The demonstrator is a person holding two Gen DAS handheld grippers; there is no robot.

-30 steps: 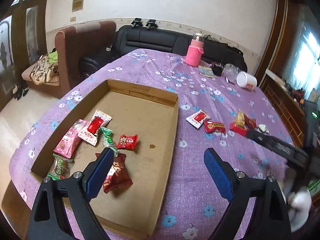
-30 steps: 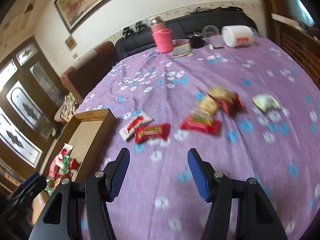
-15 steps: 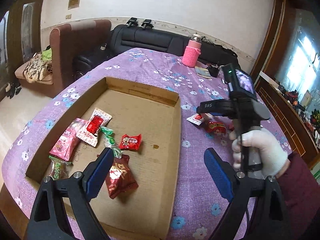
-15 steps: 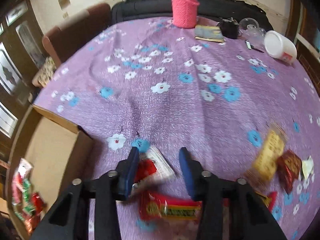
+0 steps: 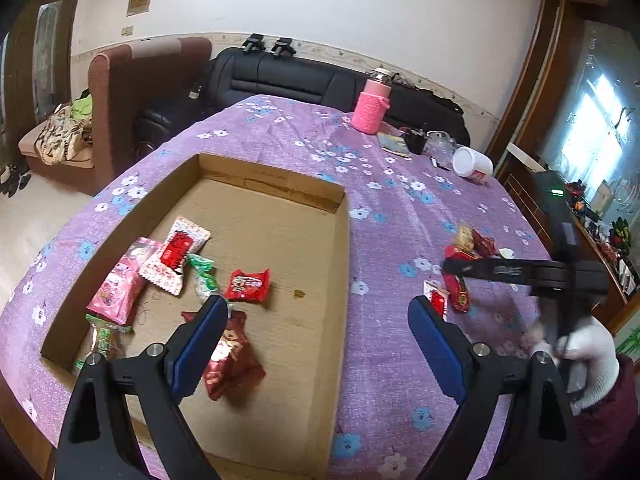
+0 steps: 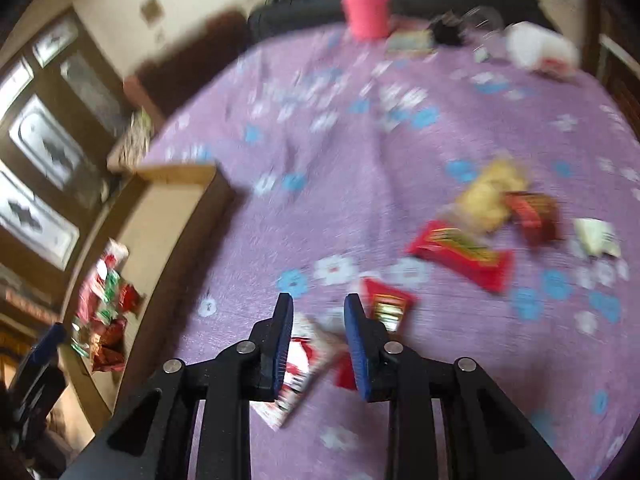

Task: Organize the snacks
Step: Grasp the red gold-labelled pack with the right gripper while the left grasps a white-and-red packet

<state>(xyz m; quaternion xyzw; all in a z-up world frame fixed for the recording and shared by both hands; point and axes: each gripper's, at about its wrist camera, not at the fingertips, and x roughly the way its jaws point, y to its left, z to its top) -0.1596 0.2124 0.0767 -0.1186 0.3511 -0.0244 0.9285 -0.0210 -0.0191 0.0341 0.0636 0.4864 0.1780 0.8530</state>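
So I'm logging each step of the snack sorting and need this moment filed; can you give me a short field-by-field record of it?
surface: table under a purple floral cloth
container: open cardboard box, several wrapped snacks inside
loose snacks: a small cluster on the cloth right of the box, including a long red packet and a yellow packet
left gripper: open, over the box, nothing between its fingers
right gripper: fingers narrowed around a white and red packet; picture blurred
far end: pink sleeved bottle, tipped white cup
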